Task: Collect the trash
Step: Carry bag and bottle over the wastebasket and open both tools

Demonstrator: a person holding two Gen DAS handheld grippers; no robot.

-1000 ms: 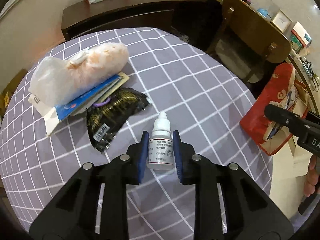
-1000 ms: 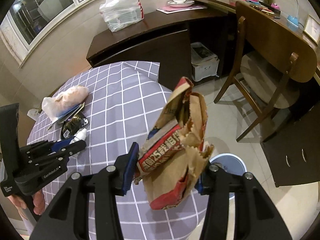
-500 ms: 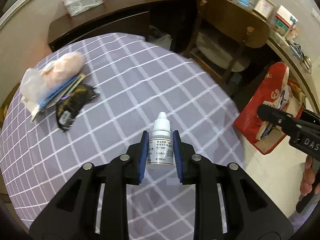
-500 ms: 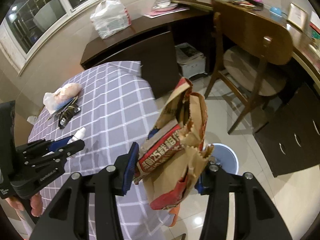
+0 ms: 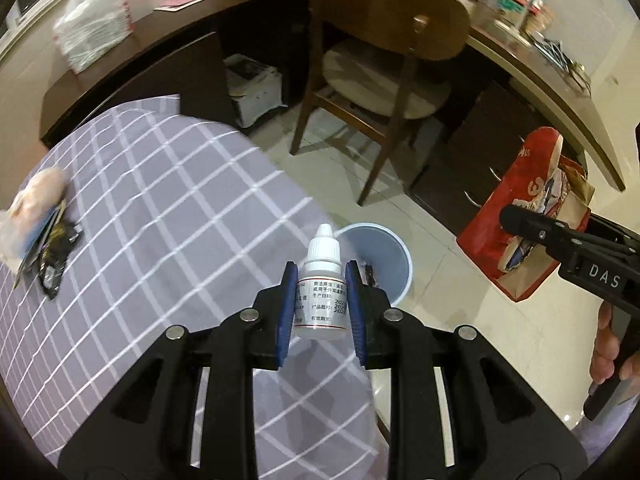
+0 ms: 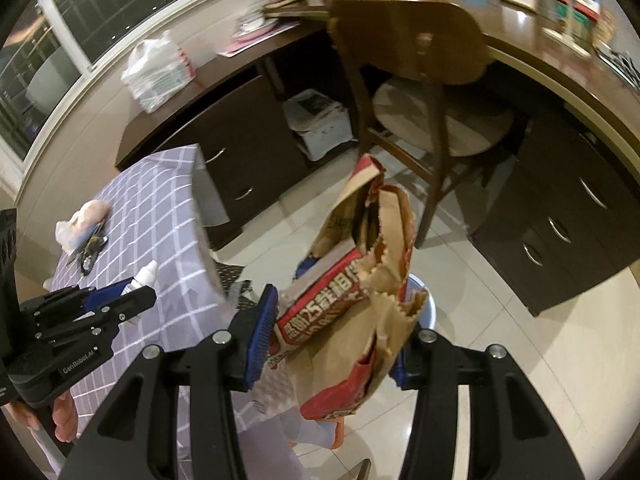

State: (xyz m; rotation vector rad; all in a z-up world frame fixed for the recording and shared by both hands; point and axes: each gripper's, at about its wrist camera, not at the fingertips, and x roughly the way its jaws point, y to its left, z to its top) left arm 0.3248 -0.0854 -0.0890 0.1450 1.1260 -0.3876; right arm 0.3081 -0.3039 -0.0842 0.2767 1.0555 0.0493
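At the centre of the left wrist view, the left gripper (image 5: 321, 301) pinches a small white dropper bottle (image 5: 321, 288) upright between its blue-padded fingers (image 5: 285, 308), cap toward the top of the frame. Just behind the bottle, a pale blue bin (image 5: 384, 256) stands on the tiled floor beside the edge of the checked worktop (image 5: 152, 216). At the left edge of that frame, a plastic bag and some wrappers (image 5: 36, 224) lie on the worktop. At the right edge, the right gripper (image 5: 516, 224) is clamped on a crumpled red and brown paper bag (image 5: 516, 196). In the right wrist view the same paper bag (image 6: 352, 304) fills the lower middle, squeezed between the fingers (image 6: 262, 336), with the bin's rim (image 6: 428, 300) partly hidden behind it. A wooden chair (image 6: 420, 64) stands in the upper middle.
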